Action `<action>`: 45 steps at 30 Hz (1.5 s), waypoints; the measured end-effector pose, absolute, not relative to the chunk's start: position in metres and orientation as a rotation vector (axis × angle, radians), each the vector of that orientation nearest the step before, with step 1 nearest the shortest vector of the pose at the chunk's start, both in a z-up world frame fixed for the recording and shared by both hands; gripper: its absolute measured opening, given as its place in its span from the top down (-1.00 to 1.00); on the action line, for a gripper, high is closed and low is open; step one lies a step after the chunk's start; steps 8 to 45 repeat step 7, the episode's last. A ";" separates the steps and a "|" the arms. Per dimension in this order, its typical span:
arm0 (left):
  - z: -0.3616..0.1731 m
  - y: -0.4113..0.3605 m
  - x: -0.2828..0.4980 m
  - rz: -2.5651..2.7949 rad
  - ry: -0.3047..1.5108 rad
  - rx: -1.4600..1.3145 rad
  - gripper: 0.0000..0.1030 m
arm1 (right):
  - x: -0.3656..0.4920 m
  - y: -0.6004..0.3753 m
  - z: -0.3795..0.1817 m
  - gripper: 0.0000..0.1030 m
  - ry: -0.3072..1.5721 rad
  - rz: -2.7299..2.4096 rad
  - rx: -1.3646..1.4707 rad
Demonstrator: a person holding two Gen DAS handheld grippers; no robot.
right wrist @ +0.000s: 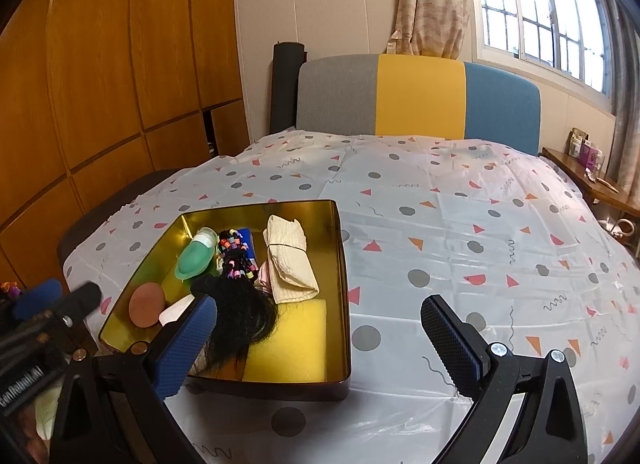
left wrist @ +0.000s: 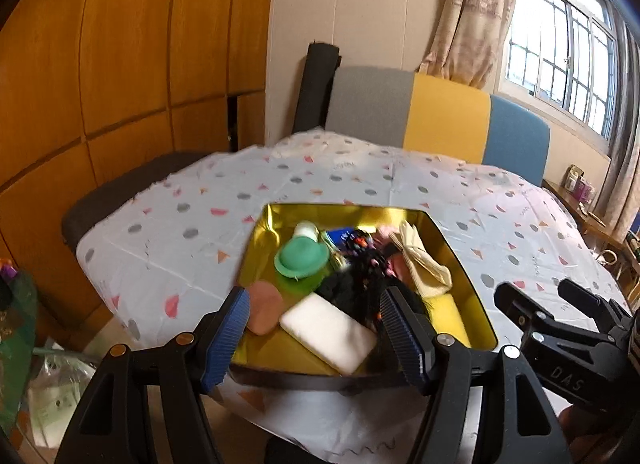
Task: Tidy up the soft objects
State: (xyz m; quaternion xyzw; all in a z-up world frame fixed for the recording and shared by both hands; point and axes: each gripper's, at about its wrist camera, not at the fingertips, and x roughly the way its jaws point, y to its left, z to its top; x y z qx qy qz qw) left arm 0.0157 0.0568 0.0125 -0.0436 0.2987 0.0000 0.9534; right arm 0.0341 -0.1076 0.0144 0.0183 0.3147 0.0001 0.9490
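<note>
Blue-padded left gripper (left wrist: 314, 330): jaws wide apart, empty, poised just above the white sponge (left wrist: 329, 331) at the near end of the gold tin (left wrist: 472, 296)
Right gripper (right wrist: 320, 338): spread wide, holding nothing; over the tin's near right corner and the tablecloth (right wrist: 460, 232)
Advice: centre on the sponge; close gently; avoid snagging the black wig (right wrist: 240, 312) beside it

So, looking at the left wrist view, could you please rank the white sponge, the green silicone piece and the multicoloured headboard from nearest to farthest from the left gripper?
1. The white sponge, between the fingers of the left gripper, at the tin's near end.
2. The green silicone piece, mid-tin, toward its left side.
3. The multicoloured headboard, beyond the covered bed.
</note>
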 end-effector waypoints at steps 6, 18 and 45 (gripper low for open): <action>0.019 0.059 0.019 0.042 0.553 -0.043 -0.13 | 0.038 -0.112 0.007 -0.99 0.659 0.003 0.043; 0.019 0.059 0.022 0.052 0.564 -0.038 -0.13 | 0.039 -0.115 0.006 -0.99 0.661 -0.001 0.041; 0.019 0.059 0.022 0.052 0.564 -0.038 -0.13 | 0.039 -0.115 0.006 -0.99 0.661 -0.001 0.041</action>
